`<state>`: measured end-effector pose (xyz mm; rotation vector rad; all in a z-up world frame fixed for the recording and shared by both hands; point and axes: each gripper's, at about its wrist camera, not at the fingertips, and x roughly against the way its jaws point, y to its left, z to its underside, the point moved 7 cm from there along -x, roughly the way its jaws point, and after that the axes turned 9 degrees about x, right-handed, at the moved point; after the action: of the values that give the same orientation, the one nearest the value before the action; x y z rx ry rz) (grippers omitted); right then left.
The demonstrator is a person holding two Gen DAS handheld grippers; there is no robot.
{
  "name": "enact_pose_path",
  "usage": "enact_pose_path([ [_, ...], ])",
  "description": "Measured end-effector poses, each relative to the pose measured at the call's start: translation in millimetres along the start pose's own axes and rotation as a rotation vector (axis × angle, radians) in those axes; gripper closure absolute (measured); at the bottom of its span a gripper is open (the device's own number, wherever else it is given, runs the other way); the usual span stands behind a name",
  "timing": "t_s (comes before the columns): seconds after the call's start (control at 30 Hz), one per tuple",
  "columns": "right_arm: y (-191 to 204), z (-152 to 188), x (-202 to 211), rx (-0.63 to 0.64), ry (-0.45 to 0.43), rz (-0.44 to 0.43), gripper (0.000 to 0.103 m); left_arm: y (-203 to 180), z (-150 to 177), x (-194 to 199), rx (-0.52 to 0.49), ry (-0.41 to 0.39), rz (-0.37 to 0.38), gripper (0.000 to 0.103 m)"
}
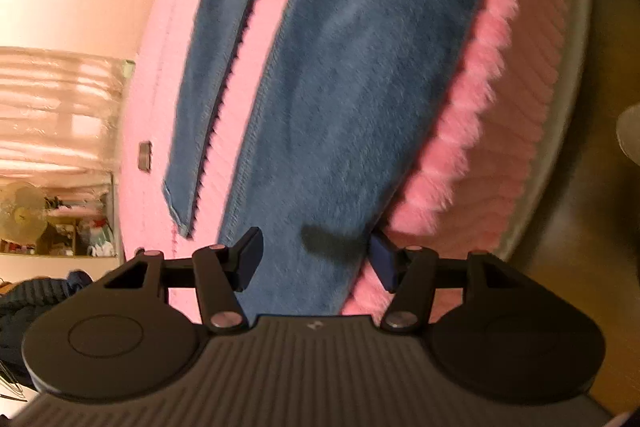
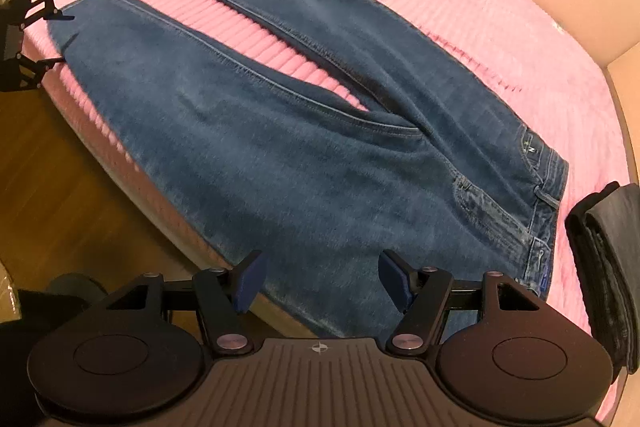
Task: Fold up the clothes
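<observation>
Jeans spread flat on the pink bed, both grippers over its near edge.

The left gripper hangs over one leg's hem end, jaws partly apart, denim below the gap, nothing pinched. The right gripper (also part open, empty) sits over the hip side near the waistband. Folded dark clothes lie beside the waistband.

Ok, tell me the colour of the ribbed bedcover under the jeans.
Pink ribbed bedcover, clearest in the right wrist view.
</observation>
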<state>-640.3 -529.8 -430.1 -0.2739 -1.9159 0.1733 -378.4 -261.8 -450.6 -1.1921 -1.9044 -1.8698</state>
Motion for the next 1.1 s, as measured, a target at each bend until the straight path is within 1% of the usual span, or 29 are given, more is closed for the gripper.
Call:
enact_pose_path([
  [0.03, 0, -1, -2, -0.003, 0.005, 0.003, 0.037, -2, -2, 1, -0.011, -0.023, -0.002, 0.052],
  [0.1, -5, 1, -7, -0.024, 0.010, 0.012, 0.037, -11, -3, 2, -0.073, -0.068, -0.002, 0.053],
  [0.17, -7, 5, -12, -0.048, 0.016, 0.011, 0.037, -8, 3, -5, -0.075, -0.042, -0.021, 0.057],
  [0.23, -8, 7, -14, -0.062, 0.014, 0.008, 0.037, -3, 10, -13, -0.065, -0.003, -0.045, 0.056],
  [0.3, -7, 9, -14, -0.067, 0.006, 0.006, 0.037, 3, 11, -19, -0.029, 0.019, -0.082, 0.054],
  [0.33, -7, 10, -15, -0.069, 0.001, 0.005, 0.037, 6, 11, -21, -0.009, 0.029, -0.102, 0.056],
  [0.37, -6, 11, -15, -0.072, -0.003, 0.004, 0.037, 5, 8, -21, -0.010, 0.013, -0.103, 0.059],
  [0.5, -4, 19, -20, -0.077, -0.005, 0.005, 0.037, -7, -8, -10, -0.054, -0.097, -0.066, 0.059],
  [0.53, -4, 22, -21, -0.077, -0.006, 0.009, 0.037, -5, -6, -12, -0.047, -0.088, -0.070, 0.059],
  [0.57, -4, 25, -22, -0.076, -0.006, 0.013, 0.037, -1, -2, -17, -0.032, -0.063, -0.080, 0.059],
  [0.63, -5, 31, -23, -0.070, -0.009, 0.034, 0.037, 6, 6, -25, -0.001, -0.011, -0.101, 0.069],
  [0.67, -5, 35, -24, -0.067, -0.011, 0.044, 0.037, 8, 7, -26, 0.009, -0.007, -0.101, 0.079],
  [0.7, -6, 39, -24, -0.063, -0.013, 0.056, 0.037, 10, 5, -24, 0.012, -0.021, -0.099, 0.090],
  [0.77, -8, 49, -26, -0.060, -0.011, 0.079, 0.037, 15, 0, -19, 0.014, -0.057, -0.097, 0.094],
  [0.83, -9, 61, -28, -0.051, -0.006, 0.099, 0.037, 24, -5, -20, 0.025, -0.063, -0.089, 0.095],
  [0.97, -8, 87, -33, 0.060, -0.002, 0.168, 0.037, 39, -13, -22, 0.059, -0.050, -0.052, 0.095],
  [1.03, -6, 103, -35, 0.139, 0.002, 0.199, 0.037, 48, -17, -13, 0.092, -0.040, -0.040, 0.096],
  [1.1, -7, 121, -37, 0.234, 0.010, 0.231, 0.037, 46, -18, -2, 0.128, -0.025, -0.026, 0.096],
])
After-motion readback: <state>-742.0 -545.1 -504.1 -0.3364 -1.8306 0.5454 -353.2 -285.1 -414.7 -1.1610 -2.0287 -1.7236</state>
